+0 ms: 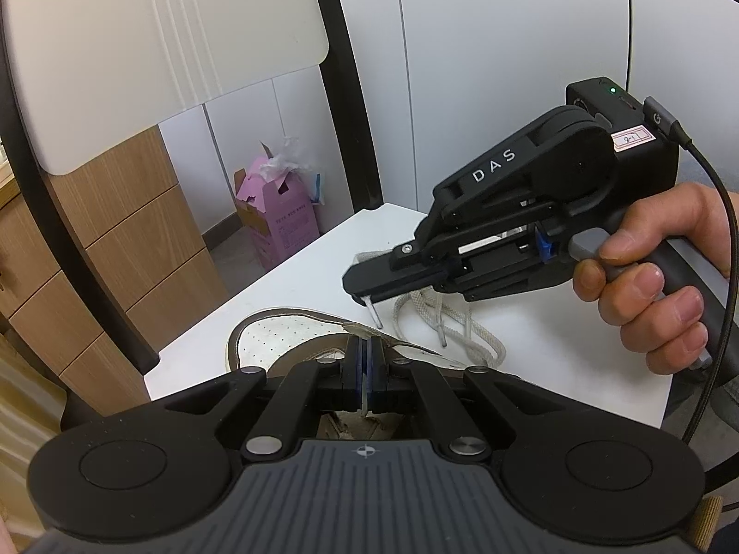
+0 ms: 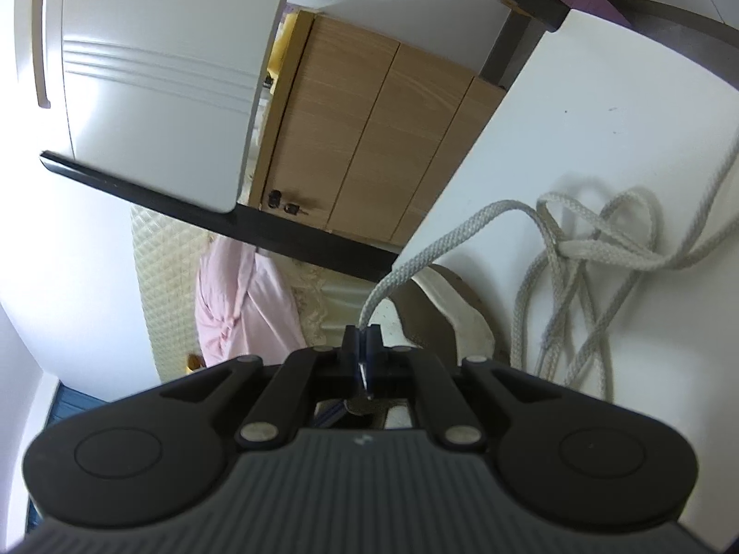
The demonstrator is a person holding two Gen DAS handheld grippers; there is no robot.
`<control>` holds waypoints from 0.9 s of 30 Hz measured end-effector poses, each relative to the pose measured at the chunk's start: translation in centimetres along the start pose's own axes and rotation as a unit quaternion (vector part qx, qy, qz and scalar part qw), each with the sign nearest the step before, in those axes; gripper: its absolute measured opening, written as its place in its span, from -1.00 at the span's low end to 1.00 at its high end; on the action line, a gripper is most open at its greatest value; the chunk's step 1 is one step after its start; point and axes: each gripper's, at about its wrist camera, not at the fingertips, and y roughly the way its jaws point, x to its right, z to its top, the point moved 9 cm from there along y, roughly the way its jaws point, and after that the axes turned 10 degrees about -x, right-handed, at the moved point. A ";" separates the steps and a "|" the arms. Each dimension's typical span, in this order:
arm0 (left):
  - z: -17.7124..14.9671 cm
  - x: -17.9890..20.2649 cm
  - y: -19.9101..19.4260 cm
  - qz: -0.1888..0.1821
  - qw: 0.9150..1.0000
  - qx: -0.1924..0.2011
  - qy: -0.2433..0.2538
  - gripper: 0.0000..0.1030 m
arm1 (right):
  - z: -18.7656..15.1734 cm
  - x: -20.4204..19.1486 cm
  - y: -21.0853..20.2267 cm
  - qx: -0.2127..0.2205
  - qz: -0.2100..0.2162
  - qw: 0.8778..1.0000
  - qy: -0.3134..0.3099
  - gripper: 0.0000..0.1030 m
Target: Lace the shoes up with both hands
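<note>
White perforated shoe (image 1: 277, 341) on white table (image 1: 554, 369), toe twd table's far edge, just under L gripper (image 1: 365, 360). L jaws closed tight at shoe's upper; can't tell if pinching anything. R gripper (image 2: 365, 337) clamped on grey woven lace (image 2: 443, 240) nr its end. Rest of lace in loose tangle on tabletop beside shoe. R hand (image 1: 646, 286) around gripper handle.

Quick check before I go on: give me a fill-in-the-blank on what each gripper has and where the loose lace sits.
The right gripper is shut on the grey ____.
The left gripper hangs over the white ____.
The loose lace lies coiled on the ____ tabletop.

Missing words: shoelace; shoe; white
</note>
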 end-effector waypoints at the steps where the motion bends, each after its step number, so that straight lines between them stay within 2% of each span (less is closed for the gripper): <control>1: 0.0 0.0 0.0 -0.001 1.000 0.000 -0.001 -0.98 | 0.1 -0.2 0.0 0.001 0.001 1.000 -0.003 -0.94; 9: 0.0 -0.1 -0.1 -0.003 1.000 0.001 -0.004 -0.98 | 0.1 -0.7 0.3 0.008 0.008 1.000 -0.007 -0.94; 21: 0.0 -0.3 -0.1 -0.009 1.000 0.004 -0.009 -0.98 | -0.9 -0.4 -0.3 -0.005 -0.012 1.000 -0.012 -0.94; 24: 0.0 -0.7 -0.2 -0.020 0.999 0.006 -0.030 -0.98 | -0.8 -0.5 -0.6 -0.002 -0.010 1.000 -0.011 -0.94; 27: 0.3 -1.2 -0.9 -0.048 0.997 0.018 -0.066 -0.92 | -0.2 -1.1 -0.8 0.005 -0.003 1.000 -0.018 -0.94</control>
